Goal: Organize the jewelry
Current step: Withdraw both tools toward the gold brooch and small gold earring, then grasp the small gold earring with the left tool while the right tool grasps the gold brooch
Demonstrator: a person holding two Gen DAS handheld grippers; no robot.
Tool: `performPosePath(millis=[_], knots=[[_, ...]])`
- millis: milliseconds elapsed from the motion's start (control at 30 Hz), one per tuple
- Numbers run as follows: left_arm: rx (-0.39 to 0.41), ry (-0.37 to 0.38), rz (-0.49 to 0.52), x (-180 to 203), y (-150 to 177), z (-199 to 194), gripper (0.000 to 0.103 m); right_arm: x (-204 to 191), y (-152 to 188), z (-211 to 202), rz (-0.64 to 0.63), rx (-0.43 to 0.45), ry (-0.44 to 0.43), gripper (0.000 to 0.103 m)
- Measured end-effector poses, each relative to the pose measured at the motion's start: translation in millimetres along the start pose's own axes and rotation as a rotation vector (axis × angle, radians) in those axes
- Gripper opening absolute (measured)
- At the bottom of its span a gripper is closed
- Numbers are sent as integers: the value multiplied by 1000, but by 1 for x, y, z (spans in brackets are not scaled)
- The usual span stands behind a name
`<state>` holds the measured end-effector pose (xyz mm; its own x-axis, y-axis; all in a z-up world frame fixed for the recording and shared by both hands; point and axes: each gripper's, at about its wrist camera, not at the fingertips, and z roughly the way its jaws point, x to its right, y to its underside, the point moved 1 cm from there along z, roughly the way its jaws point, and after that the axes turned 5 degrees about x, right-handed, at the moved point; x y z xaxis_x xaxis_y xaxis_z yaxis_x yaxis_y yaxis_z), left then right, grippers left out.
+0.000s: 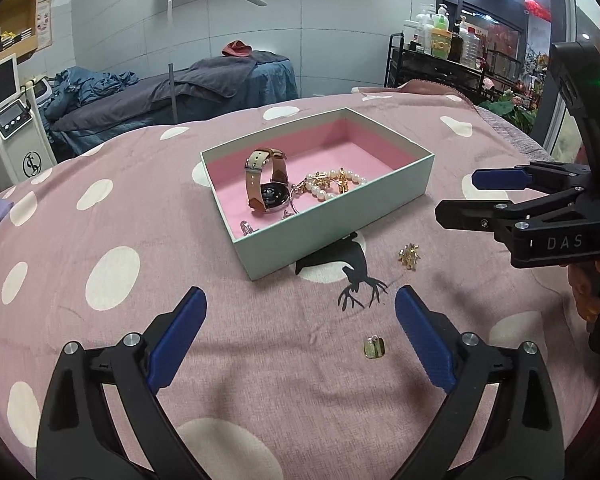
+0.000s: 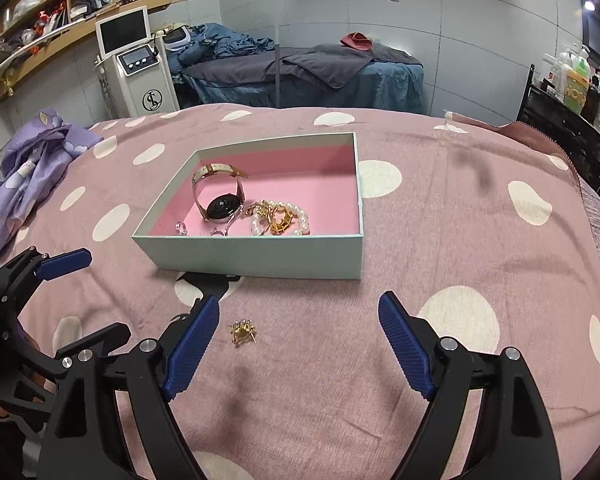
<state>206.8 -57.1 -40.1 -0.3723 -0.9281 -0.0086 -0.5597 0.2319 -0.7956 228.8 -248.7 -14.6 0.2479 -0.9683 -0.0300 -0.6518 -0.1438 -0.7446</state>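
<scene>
Both jaws spread wide and empty, left gripper point(image 1: 300, 320) above gold ring point(image 1: 374, 347), right gripper point(image 2: 298, 328) beside gold earring point(image 2: 243, 332).

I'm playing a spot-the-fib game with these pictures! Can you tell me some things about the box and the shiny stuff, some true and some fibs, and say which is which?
1. The watch is inside the box. True.
2. The pearl bracelet lies out on the blanket. False: it is in the box, beside the watch.
3. The gold brooch lies on the blanket, outside the box. True.
4. The left gripper is squeezing the small gold ring. False: its jaws stand wide open and the ring lies loose on the blanket.
5. The right gripper holds nothing. True.
6. The box is blue inside. False: its lining is pink.
</scene>
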Motion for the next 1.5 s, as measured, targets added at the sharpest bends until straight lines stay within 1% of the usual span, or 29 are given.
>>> performPosePath(millis=[133, 300, 367, 433, 467, 633, 667, 700, 900, 1067, 1133, 1167, 1233, 1300, 1400, 1500], knots=[[-12, 8, 4, 3, 8, 0, 94, -5, 8, -3, -54, -5, 36, 80], [-24, 28, 18, 9, 18, -1, 93, -6, 16, -2, -84, -26, 36, 80], [-30, 42, 20, 11, 20, 0, 88, -8, 20, -2, -99, -33, 40, 80], [-44, 61, 24, 14, 22, 2, 78, -12, 22, -1, -117, -38, 37, 80], [-51, 70, 29, 16, 24, 4, 76, -14, 23, 0, -125, -41, 33, 79], [-77, 114, 53, 29, 28, 9, 56, -20, 26, 2, -149, -49, 25, 77], [-81, 114, 59, 31, 29, 11, 54, -21, 27, 3, -148, -52, 23, 77], [-85, 112, 61, 32, 29, 13, 50, -21, 27, 3, -148, -54, 23, 77], [-110, 156, 16, 30, 29, 22, 32, -20, 29, 3, -146, -59, 21, 76], [-111, 180, -1, 28, 30, 22, 28, -24, 30, 3, -152, -61, 12, 76], [-111, 183, -15, 26, 30, 23, 21, -26, 29, 5, -159, -63, 7, 76], [-110, 183, -19, 26, 31, 22, 20, -28, 29, 6, -162, -66, 4, 76], [-108, 181, -20, 25, 31, 21, 14, -31, 28, 10, -169, -77, -4, 76], [-106, 178, -15, 26, 32, 20, 14, -35, 28, 15, -180, -96, -8, 72], [-103, 174, -8, 27, 33, 18, 14, -37, 28, 25, -187, -135, -10, 61], [-104, 177, -10, 27, 33, 18, 14, -41, 27, 31, -197, -149, -13, 56]])
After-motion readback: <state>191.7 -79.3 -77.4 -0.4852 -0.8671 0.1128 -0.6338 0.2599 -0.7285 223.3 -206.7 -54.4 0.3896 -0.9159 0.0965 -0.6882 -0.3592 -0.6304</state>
